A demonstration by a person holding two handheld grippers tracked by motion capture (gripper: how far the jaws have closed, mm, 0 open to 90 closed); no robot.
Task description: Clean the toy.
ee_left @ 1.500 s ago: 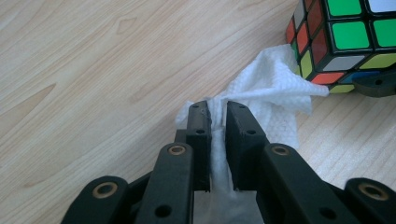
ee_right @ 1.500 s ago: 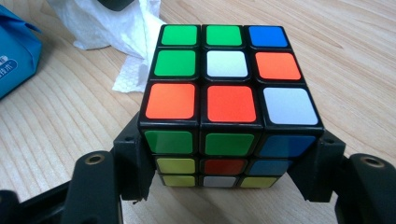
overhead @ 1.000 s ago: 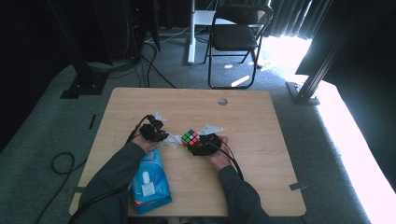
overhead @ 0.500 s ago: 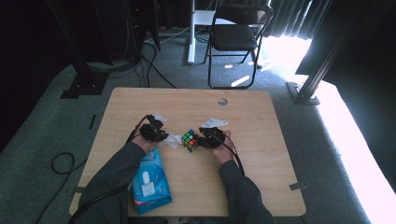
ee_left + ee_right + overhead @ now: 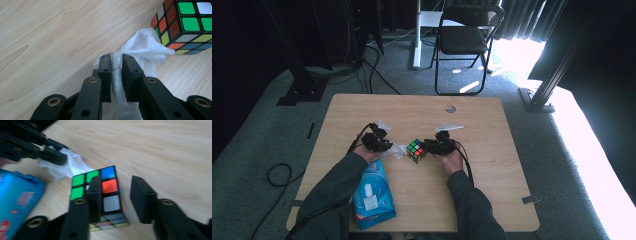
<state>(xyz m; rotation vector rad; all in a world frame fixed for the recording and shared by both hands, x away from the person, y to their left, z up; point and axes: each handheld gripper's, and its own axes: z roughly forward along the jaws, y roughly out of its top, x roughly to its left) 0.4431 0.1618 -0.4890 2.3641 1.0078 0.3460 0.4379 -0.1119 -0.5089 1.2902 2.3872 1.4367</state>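
Observation:
A scrambled colour cube stands in the middle of the wooden table. My left gripper is shut on a crumpled white wipe, whose free end lies against the cube. My right gripper is just right of the cube. Its jaws have just been closing, and a gap still shows between them. One jaw overlaps the cube's top face in the right gripper view, the other stands off to its side, and nothing is pinched. In that view the left gripper holds the wipe beyond the cube.
A blue pack of wipes lies at the table's near left, under the left forearm. There is a round cable hole near the far edge. A folding chair stands on the carpet beyond the table.
My right gripper has drawn back from the cube, to the right and slightly away from the person. The cube, the wipe and the left gripper have stayed put.

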